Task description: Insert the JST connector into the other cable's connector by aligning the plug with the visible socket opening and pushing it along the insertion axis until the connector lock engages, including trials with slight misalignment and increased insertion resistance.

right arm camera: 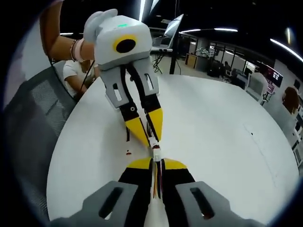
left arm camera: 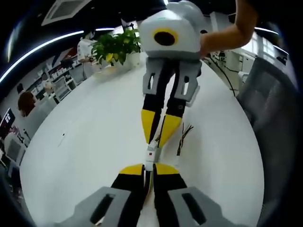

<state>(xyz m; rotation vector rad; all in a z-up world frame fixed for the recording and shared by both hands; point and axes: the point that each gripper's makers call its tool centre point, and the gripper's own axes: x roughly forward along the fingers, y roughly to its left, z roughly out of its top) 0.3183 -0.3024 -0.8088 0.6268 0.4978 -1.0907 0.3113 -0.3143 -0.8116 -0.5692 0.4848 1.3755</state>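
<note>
Tabletop [left arm camera: 85, 142], white and round, lies under both grippers. At lower centre of the left gripper view the left gripper [left arm camera: 149, 169] has its jaws nearly closed on a white JST connector [left arm camera: 150, 153], whose long axis runs up the frame into the right gripper [left arm camera: 160, 137], likewise pinched on the joint. In the right gripper view the connector [right arm camera: 155, 152] sits at centre, wires trailing down between the near jaws. Loose wires [left arm camera: 183, 137] lie just right. Beyond: a potted plant [left arm camera: 116, 46], a mesh chair [left arm camera: 270, 109], office desks.

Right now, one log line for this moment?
left gripper: shut on cable | right gripper: shut on cable | white connectors: meeting between tips | table: loose wires
</note>
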